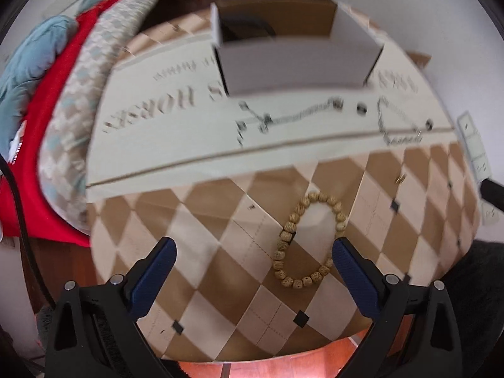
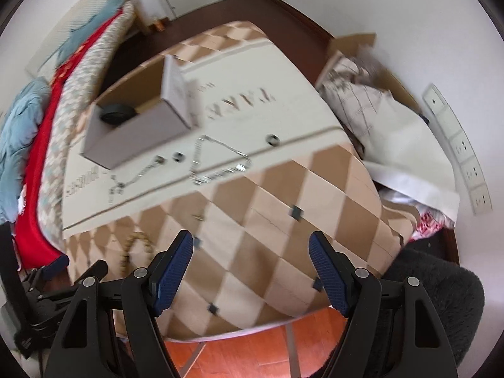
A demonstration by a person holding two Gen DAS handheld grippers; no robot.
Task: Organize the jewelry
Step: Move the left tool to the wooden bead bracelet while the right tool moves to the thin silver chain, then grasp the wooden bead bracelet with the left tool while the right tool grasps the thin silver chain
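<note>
Left wrist view: left gripper [image 1: 254, 252] hangs over the table w/ jaws spread wide, nothing between the blue pads [image 1: 354, 278]. Tabletop is a tan-and-cream diamond-pattern cloth [image 1: 195, 230]. A beaded bracelet [image 1: 307, 241], pale wooden beads in a closed loop, lies flat on the cloth just ahead of the right-hand finger — its near curve sits very close to that pad; contact can't be told. Farther back, a cream printed panel [image 1: 157, 135] w/ dark lettering lies across the table. On it: a silver chain necklace [image 1: 283, 118] stretched out w/ small charms at its left end, a second chain [image 1: 395, 123] bunched in a rough loop to the right, and two small dark ring-like pieces [image 1: 361, 108], blurred. Behind the chains stands an open grey box [image 1: 293, 63], something black inside. Red and blue bedding [image 1: 37, 100] piled at left.

Right wrist view: right gripper [image 2: 250, 252] also wide open, empty, over the near part of the cloth [image 2: 283, 220] — well apart from the chains. The bracelet [image 2: 134, 249] shows at lower left, partly hidden by the finger, near the left gripper [image 2: 56, 264] at the frame edge. Looped chain [image 2: 217, 160] sits at the panel's near edge; stretched necklace [image 2: 135, 173] to its left; grey box [image 2: 135, 135] behind, holding a black round object [image 2: 118, 113]. White bag [image 2: 393, 132] and wall sockets [image 2: 456, 145] at right. Orange floor tiles [image 2: 252, 346] below the table edge.
</note>
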